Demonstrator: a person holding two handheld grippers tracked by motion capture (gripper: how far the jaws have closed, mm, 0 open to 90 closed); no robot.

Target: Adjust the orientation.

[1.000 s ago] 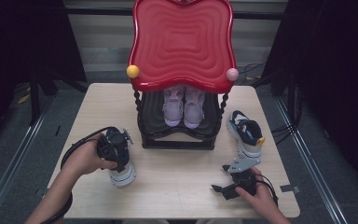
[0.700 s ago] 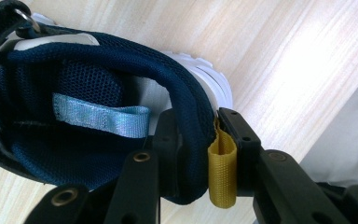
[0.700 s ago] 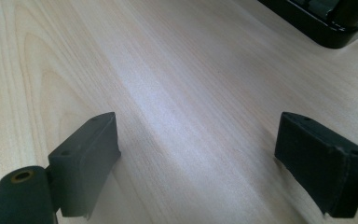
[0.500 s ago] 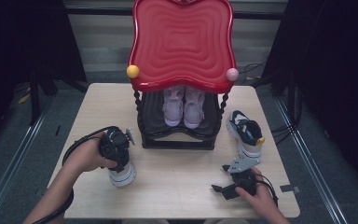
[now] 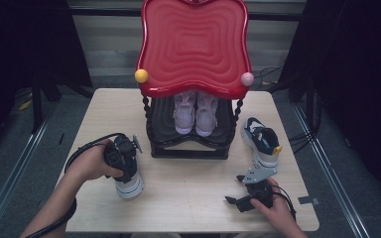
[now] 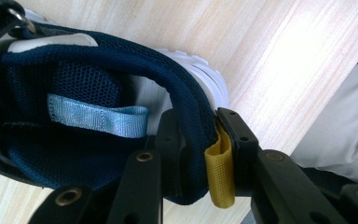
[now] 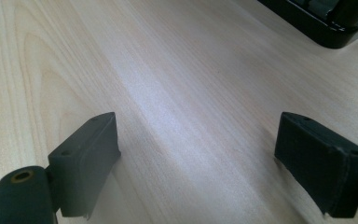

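— What are we holding on our left side?

— Our left gripper (image 6: 200,154) is clenched on the heel collar of a navy mesh sneaker with a white sole (image 6: 98,93). One jaw sits inside the shoe's opening and the other presses from outside, against the mustard-yellow pull loop (image 6: 220,175) at the back of the heel. The jaws have just been closing, with that padded collar between them.

— How does the shoe look up close?

— Dark blue mesh lines the inside, and a pale blue ribbon tab (image 6: 98,120) lies across the lining. The white sole's edge peeks out beyond the collar, against the wood.

— And where is it?

— In the high view the sneaker (image 5: 128,184) rests on the light wooden tabletop (image 5: 188,198), at its left, in front of and left of the black shoe rack with the red wavy top (image 5: 193,44). Our left hand (image 5: 92,163) wraps the gripper just above it.

— What about our right side?

— Our right gripper (image 7: 198,154) hangs with jaws wide apart, nothing between them, bare wood beneath. In the high view it (image 5: 248,194) sits near the front right, close to a second navy-and-white sneaker with a yellow heel loop (image 5: 262,141) lying beside the rack.

— Anything in the rack?

— A pair of pale pink sneakers (image 5: 196,113) stands side by side on its lower shelf.
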